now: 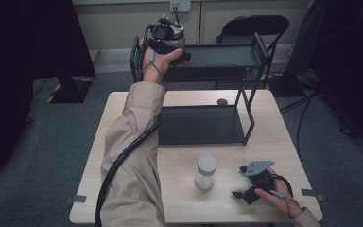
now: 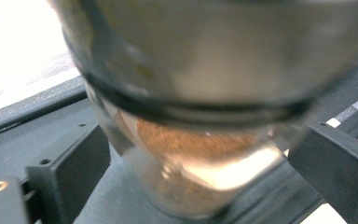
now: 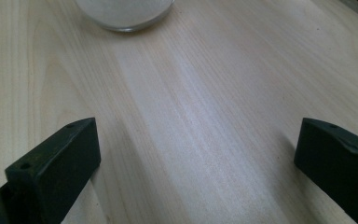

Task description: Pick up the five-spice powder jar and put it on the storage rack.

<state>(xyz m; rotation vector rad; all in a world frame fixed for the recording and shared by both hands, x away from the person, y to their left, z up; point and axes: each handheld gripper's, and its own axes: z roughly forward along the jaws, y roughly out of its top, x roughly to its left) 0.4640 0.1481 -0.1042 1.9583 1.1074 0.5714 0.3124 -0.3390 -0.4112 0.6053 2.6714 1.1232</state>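
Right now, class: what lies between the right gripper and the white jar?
Nothing: bare wooden table runs from the right gripper to the white jar, as the right gripper view shows.

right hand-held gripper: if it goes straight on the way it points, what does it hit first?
Most likely the white-filled jar. The right hand-held gripper has its jaws open over bare wooden table, and the jar stands ahead, slightly left of centre, so it might only graze it.

Right gripper (image 3: 196, 154) low over wooden table (image 3: 205, 93), jaws spread wide at 8 and 4 o'clock, nothing between them. Base of white-filled jar (image 3: 123, 11) at 11 o'clock, well apart from both jaws.
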